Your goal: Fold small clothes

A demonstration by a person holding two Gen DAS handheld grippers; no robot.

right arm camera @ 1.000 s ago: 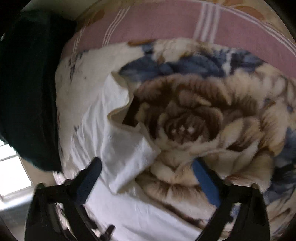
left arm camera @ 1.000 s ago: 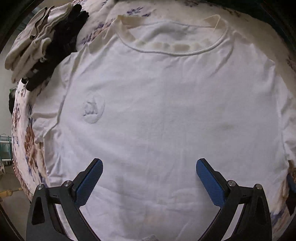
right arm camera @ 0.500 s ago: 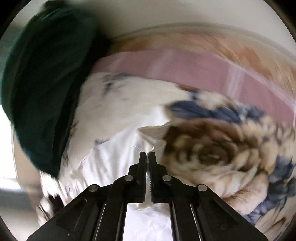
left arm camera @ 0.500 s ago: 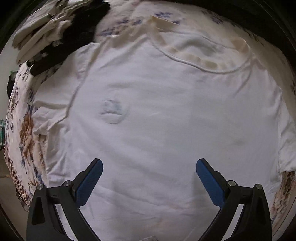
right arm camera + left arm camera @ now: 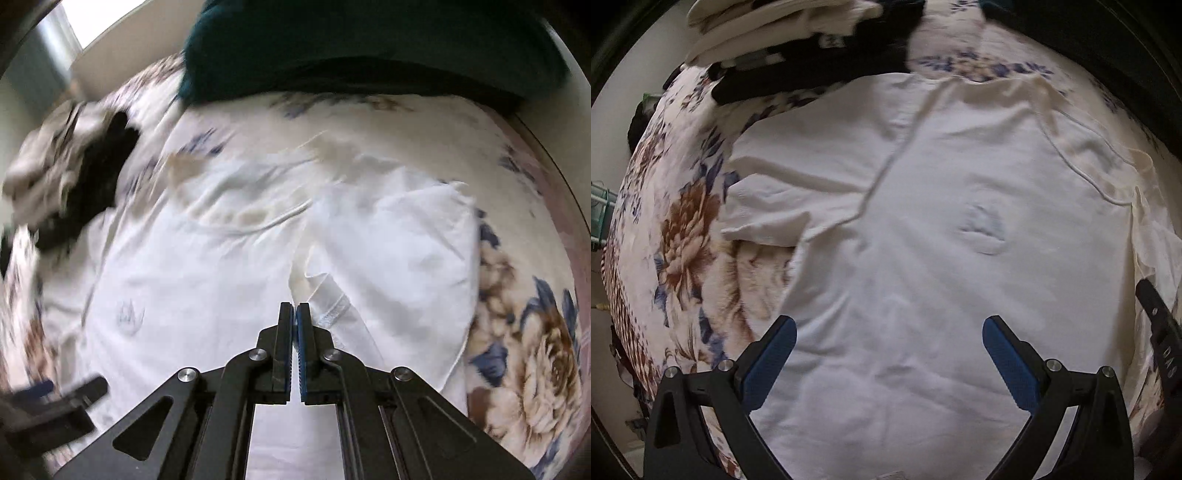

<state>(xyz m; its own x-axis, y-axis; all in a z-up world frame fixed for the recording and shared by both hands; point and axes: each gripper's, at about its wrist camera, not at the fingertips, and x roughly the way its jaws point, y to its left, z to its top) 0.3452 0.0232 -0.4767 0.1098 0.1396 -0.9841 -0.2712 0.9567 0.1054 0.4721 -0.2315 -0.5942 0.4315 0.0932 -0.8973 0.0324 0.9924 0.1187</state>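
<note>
A white T-shirt [image 5: 942, 184] lies face up on a floral blanket [image 5: 683, 221], a faint round logo [image 5: 984, 230] on its chest. My left gripper [image 5: 888, 325] hovers open above the shirt's lower body, nothing between its blue pads; its left pad hangs near the shirt's side edge. The shirt's left sleeve [image 5: 783, 199] lies spread on the blanket. In the right wrist view my right gripper [image 5: 294, 314] is shut on the other sleeve's hem [image 5: 332, 306], which is drawn over the shirt's [image 5: 184, 277] chest. The right gripper's finger [image 5: 1156, 332] shows at the left view's right edge.
A pile of beige and black clothes [image 5: 798, 44] sits at the blanket's far left corner, also in the right view as the pile [image 5: 66, 173]. A dark green bundle [image 5: 332, 48] lies beyond the collar. The blanket [image 5: 535, 332] falls away at the bed's edges.
My right gripper closed on the sleeve's edge, rolled, and carried it over the shirt's body. My left gripper slid toward the shirt's left side, still open; the left sleeve came into view.
</note>
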